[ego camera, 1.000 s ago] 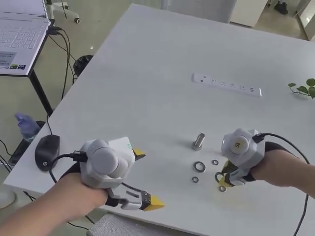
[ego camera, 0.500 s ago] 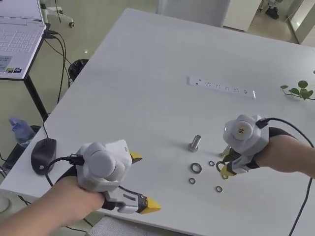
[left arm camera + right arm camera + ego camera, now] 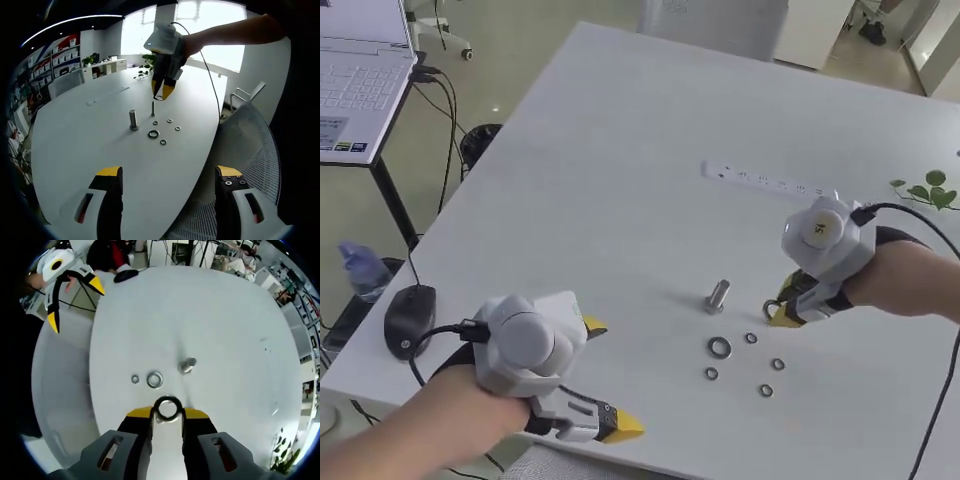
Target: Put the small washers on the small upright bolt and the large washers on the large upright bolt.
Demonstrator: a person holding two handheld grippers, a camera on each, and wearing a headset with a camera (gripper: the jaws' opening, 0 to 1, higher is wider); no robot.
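- Right gripper view: the large washer (image 3: 167,408) is pinched only by its rim at the jaw tips, so it could twist or drop if the grip slackens.
- In the left gripper view it hangs almost over the small bolt (image 3: 153,108). Lowering it there would seat it on the wrong post, as the large bolt (image 3: 718,296) stands to the left.
- Left gripper (image 3: 169,172), at the near edge: jaws wide apart, empty, touching nothing.
- Right gripper (image 3: 780,314), farther off: jaws narrow, clamped on the washer, clear of the table.

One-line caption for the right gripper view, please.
Right gripper pinches a washer over the white table; ahead, the large bolt, a loose large washer and a small washer.
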